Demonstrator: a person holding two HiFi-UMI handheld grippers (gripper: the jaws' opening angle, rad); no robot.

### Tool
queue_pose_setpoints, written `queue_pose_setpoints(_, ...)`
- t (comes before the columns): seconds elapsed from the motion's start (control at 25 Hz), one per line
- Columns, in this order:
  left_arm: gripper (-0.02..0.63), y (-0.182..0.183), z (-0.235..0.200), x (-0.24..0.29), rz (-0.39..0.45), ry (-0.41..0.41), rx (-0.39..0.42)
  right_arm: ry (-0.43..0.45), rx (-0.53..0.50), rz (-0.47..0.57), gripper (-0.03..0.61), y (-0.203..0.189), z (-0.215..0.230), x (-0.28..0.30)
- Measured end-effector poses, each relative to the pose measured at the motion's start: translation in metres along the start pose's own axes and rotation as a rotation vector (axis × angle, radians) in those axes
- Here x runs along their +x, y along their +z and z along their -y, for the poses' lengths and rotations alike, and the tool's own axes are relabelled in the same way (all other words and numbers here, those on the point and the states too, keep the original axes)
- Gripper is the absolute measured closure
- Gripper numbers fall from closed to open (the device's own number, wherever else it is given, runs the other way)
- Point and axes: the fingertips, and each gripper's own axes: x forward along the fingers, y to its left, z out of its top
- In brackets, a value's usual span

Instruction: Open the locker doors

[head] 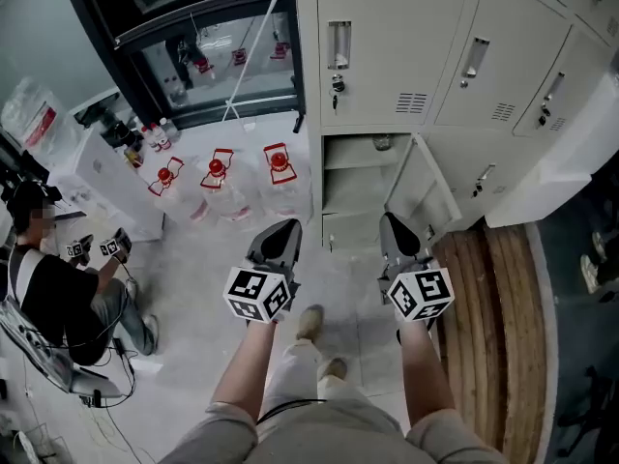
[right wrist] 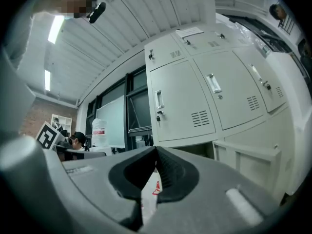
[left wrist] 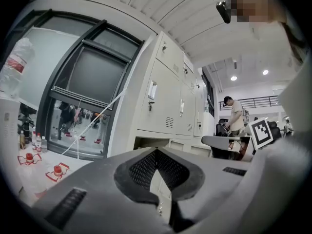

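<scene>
A bank of pale grey lockers (head: 455,46) fills the upper right of the head view. Its upper doors (head: 368,46) are closed. One lower door (head: 423,193) stands swung open, showing an empty compartment (head: 353,196) with a shelf. My left gripper (head: 283,233) hovers low in front of that compartment, shut with nothing in it. My right gripper (head: 395,228) hangs just before the open door, also shut and empty. In the left gripper view the jaws (left wrist: 157,152) meet at their tips with the lockers (left wrist: 165,101) behind. In the right gripper view the closed upper doors (right wrist: 183,104) loom above.
Three big water jugs with red handles (head: 215,184) stand on the floor left of the lockers. A seated person (head: 58,288) holds grippers at the far left. A dark glass cabinet (head: 208,46) is behind. Wooden planks (head: 493,336) lie right of my legs.
</scene>
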Motion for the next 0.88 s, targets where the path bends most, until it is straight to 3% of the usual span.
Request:
queue_pose_setpoints(0.2,0.615,0.023,-0.016,0.015,-0.006,-0.002,0.038,0.036,-0.015,0.020,0.578,0.030,-0.008,0.038)
queue_pose_setpoints(0.88,0.615,0.115,-0.074,0.106,0.028,-0.048,0.042,0.114,-0.089,0.071,0.553,0.129,-0.022,0.180)
